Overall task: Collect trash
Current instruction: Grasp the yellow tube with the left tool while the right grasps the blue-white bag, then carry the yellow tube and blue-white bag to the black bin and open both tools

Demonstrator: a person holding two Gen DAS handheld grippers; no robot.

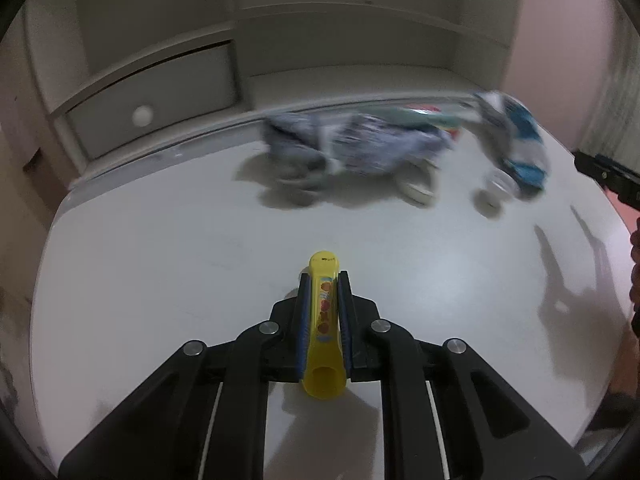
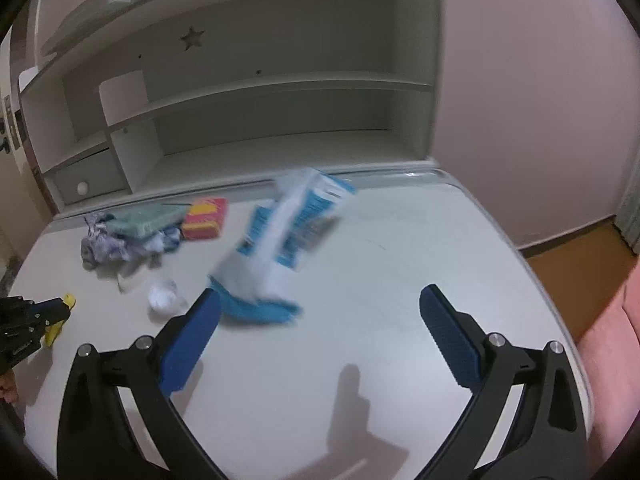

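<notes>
My left gripper (image 1: 323, 280) is shut on a yellow tube-shaped wrapper (image 1: 323, 320) and holds it low over the white table (image 1: 160, 280); it also shows at the left edge of the right wrist view (image 2: 60, 308). My right gripper (image 2: 320, 300) is open and empty above the table. Just beyond its left finger lies a crushed blue and white carton (image 2: 280, 232), blurred in both views (image 1: 516, 144). A crumpled grey-blue wrapper (image 2: 108, 244) and a small white crumpled scrap (image 2: 162, 296) lie further left.
A green pad (image 2: 148, 218) and a red and yellow striped sponge (image 2: 204, 218) sit by the table's back edge. White shelving with a drawer (image 1: 148, 92) stands behind. The table's right edge drops to an orange floor (image 2: 580, 276).
</notes>
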